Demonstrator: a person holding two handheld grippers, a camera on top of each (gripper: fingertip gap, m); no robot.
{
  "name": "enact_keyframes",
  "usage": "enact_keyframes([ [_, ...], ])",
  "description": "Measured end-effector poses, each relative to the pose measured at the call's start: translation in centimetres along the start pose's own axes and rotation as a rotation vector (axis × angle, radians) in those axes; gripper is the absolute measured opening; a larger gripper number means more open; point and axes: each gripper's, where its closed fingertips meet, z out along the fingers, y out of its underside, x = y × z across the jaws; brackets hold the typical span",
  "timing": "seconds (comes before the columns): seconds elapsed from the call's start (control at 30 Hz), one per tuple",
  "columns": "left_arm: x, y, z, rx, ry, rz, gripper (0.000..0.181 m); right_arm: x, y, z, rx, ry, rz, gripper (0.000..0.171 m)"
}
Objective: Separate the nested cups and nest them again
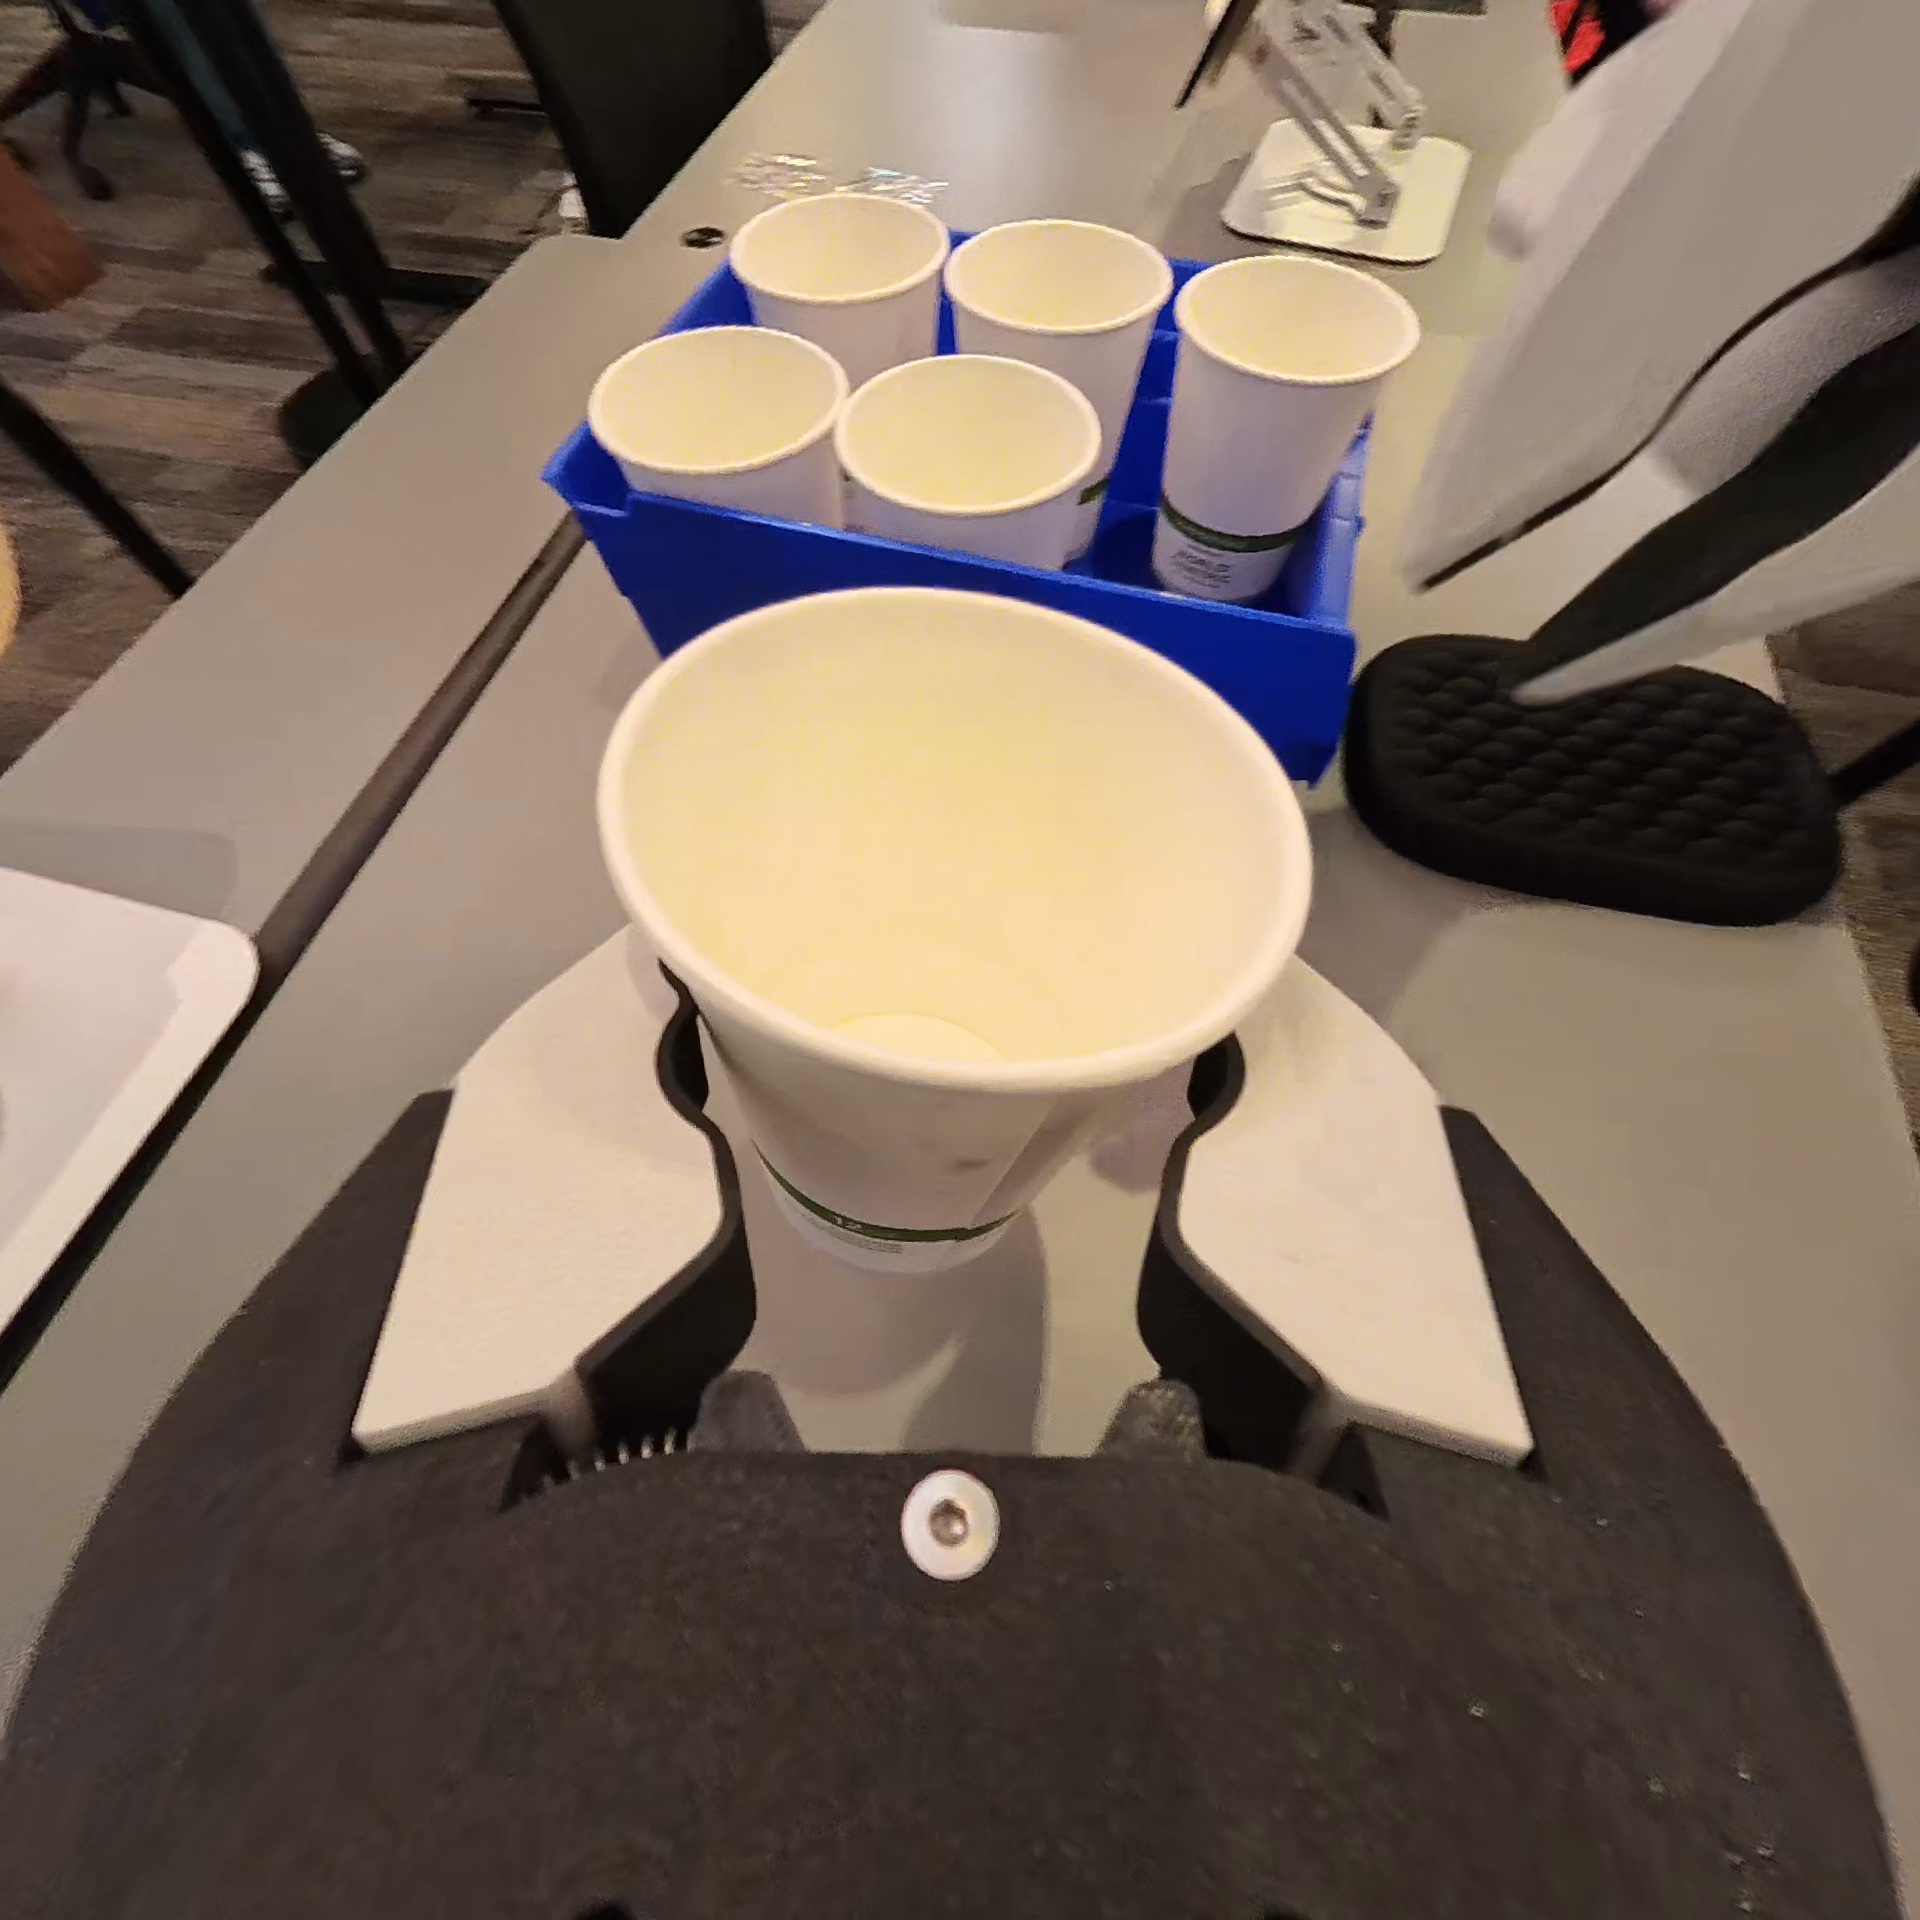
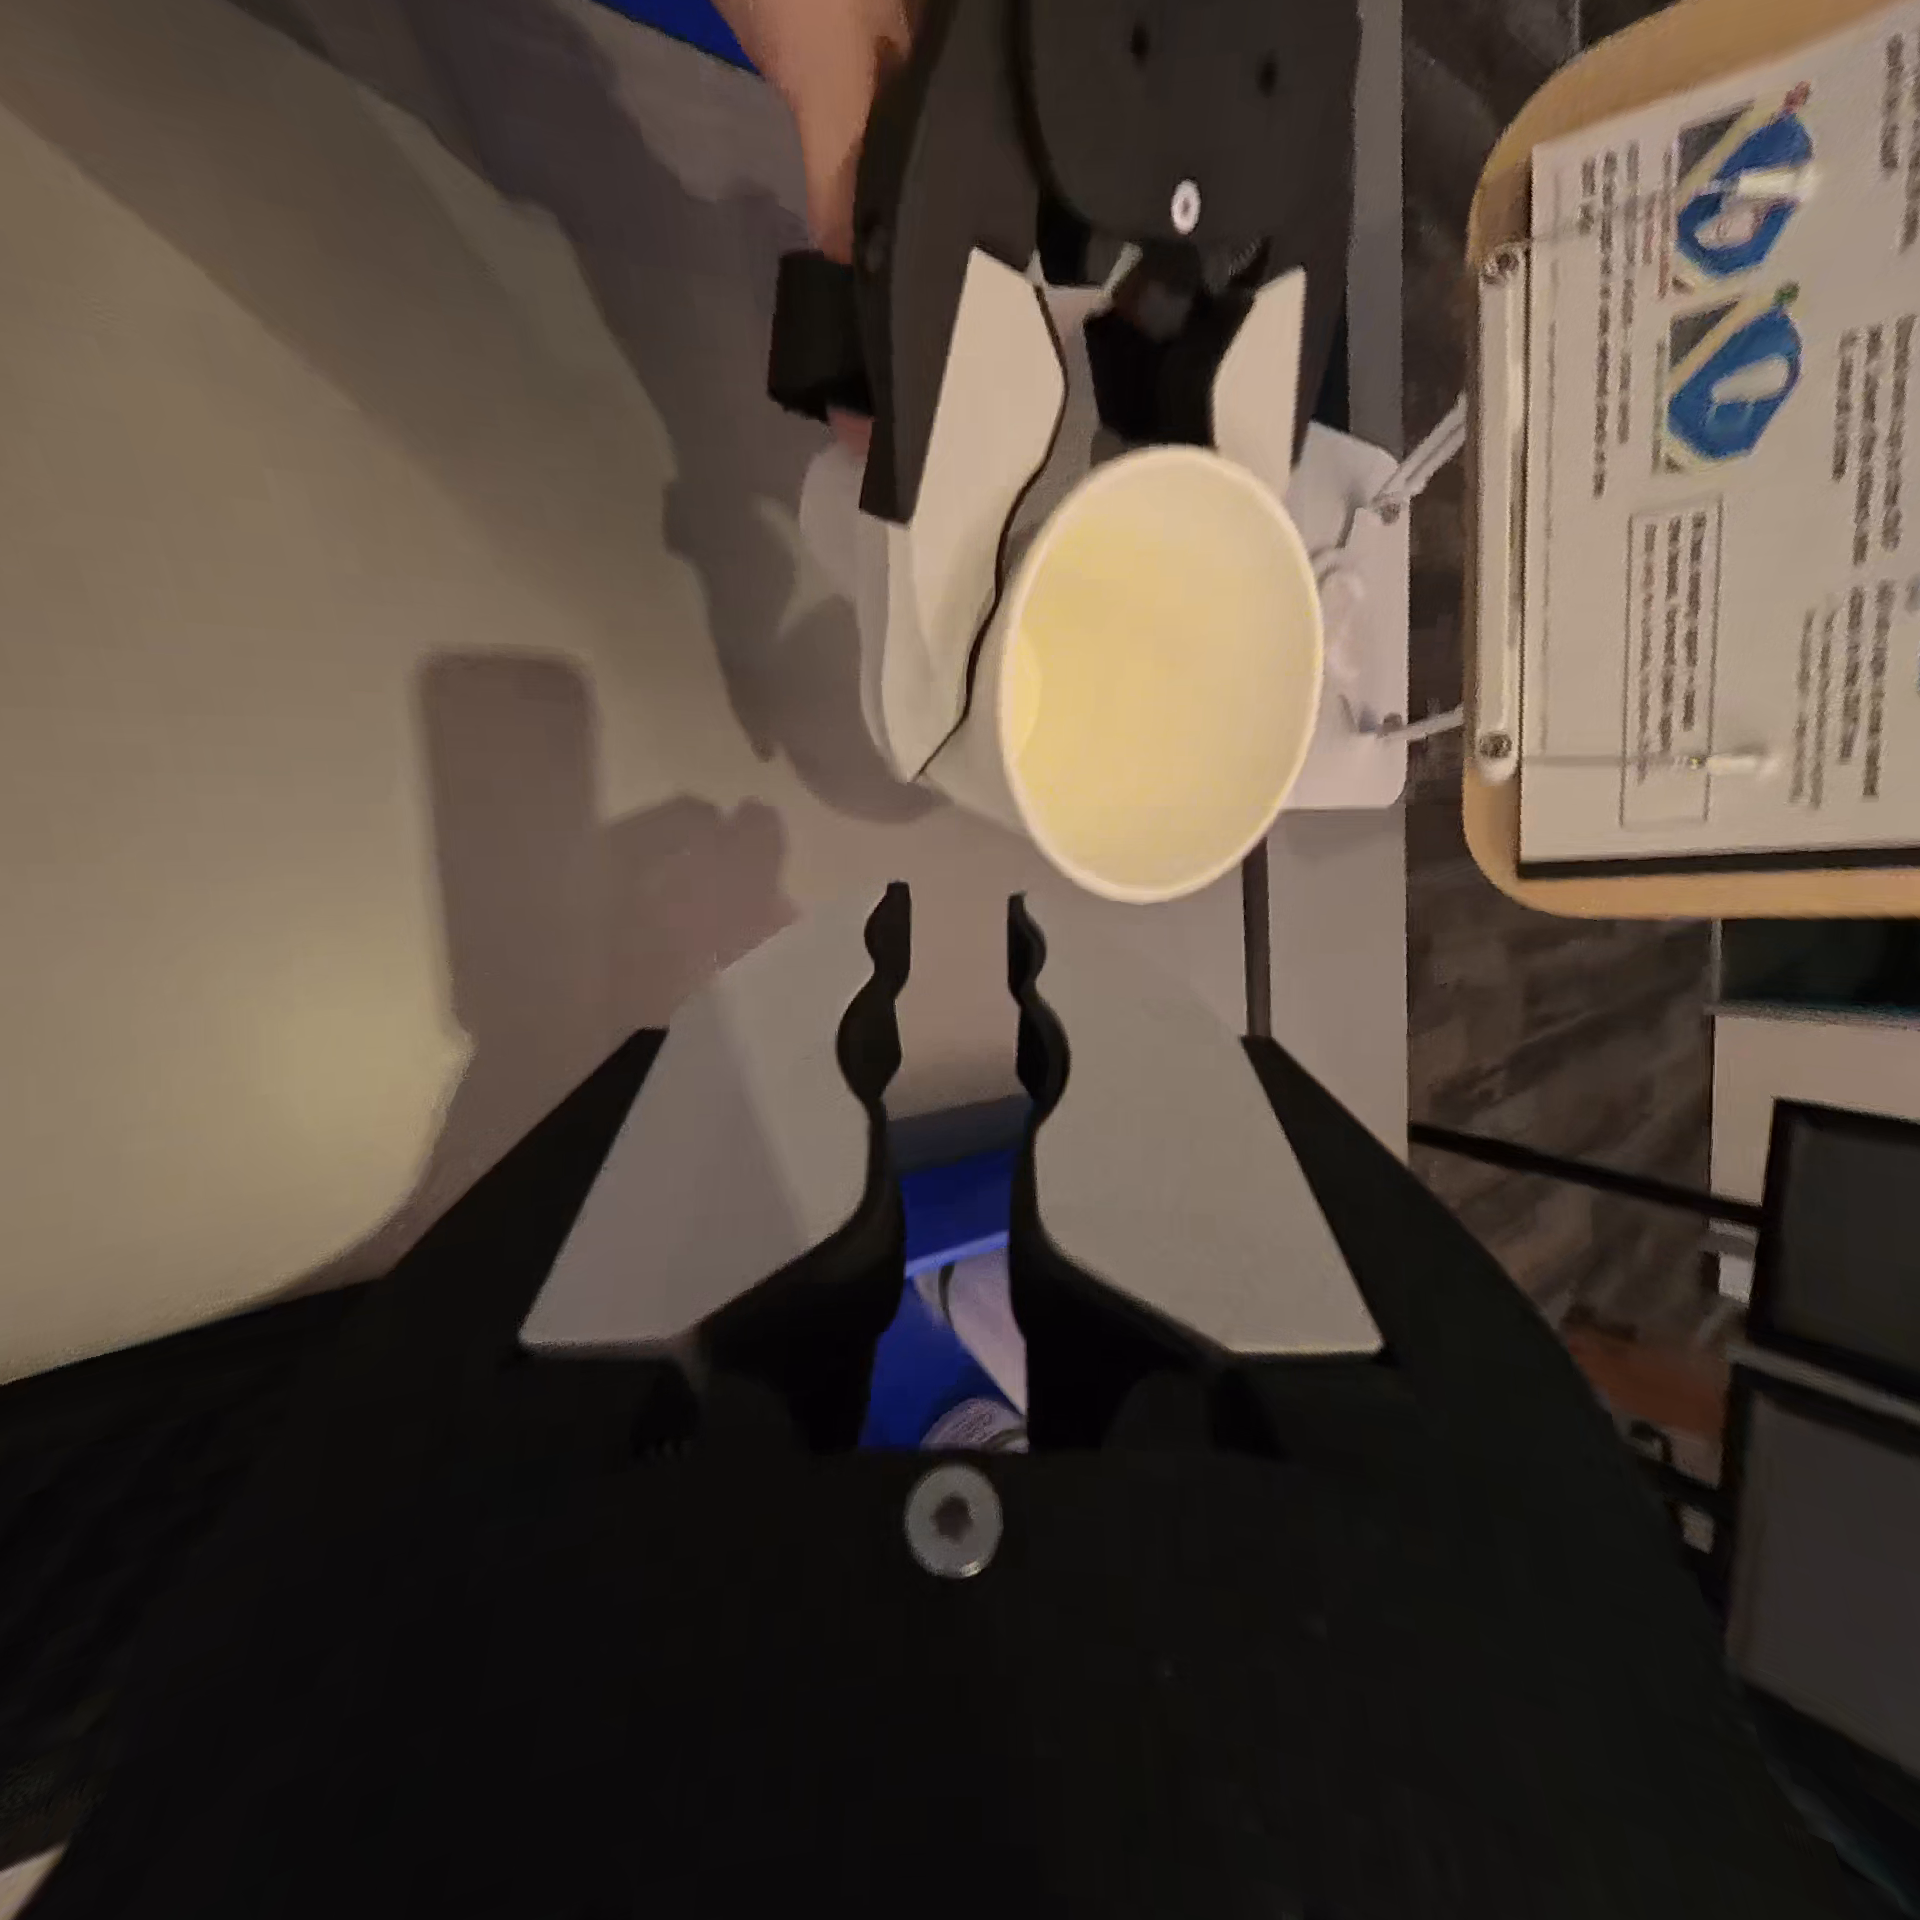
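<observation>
Five white paper cups (image 1: 966,457) stand upright with mouths up in the left part of a blue bin (image 1: 997,613) at the far side of the grey table (image 1: 1621,1143), and a sixth cup (image 1: 1278,416) stands alone in the bin's right compartment. We hold one more paper cup (image 1: 935,904) in our left gripper (image 1: 951,1081), whose jaws are clamped on its lower wall. The cup's long axis tilts, mouth up and toward the camera, base down and above the table. Bare table lies open around it, with the bin's near wall just beyond its rim. In the right wrist view, our right gripper (image 2: 956,914) has its jaws a narrow gap apart with nothing between them; its tips sit near the held cup's (image 2: 1153,675) rim, apart from it. A black pad (image 1: 1590,779) lies right of the bin.
</observation>
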Motion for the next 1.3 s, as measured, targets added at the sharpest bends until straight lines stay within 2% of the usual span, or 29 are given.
enact_keyframes([
  [0.27,2.6,0.8,0.3,-0.070,0.108,0.086,0.093,-1.0,-1.0,2.6,-0.001,-0.121,-0.077,0.018],
  [0.47,4.1,0.6,0.2,-0.054,0.187,0.101,0.093,-3.1,-0.4,2.9,-0.042,-0.208,-0.090,0.003],
  [0.63,5.2,-1.0,-0.7,0.051,0.287,0.046,0.093,-3.5,-0.9,1.9,-0.008,-0.224,-0.041,0.003],
  [0.77,5.4,-3.5,-3.1,0.203,0.375,-0.041,0.089,-2.6,-0.6,-0.3,0.021,-0.171,-0.006,0.003],
  [0.9,3.5,-4.1,-5.2,0.249,0.307,-0.038,0.089,-0.3,2.5,-3.7,-0.033,-0.059,0.081,0.003],
  [1.1,1.8,-3.5,-6.3,0.221,0.218,-0.017,0.089,1.7,10.5,-8.9,-0.208,0.020,0.296,0.003],
  [1.3,2.0,-3.2,-5.8,0.195,0.214,-0.001,0.087,-0.2,15.1,-9.1,-0.342,-0.020,0.367,0.003],
])
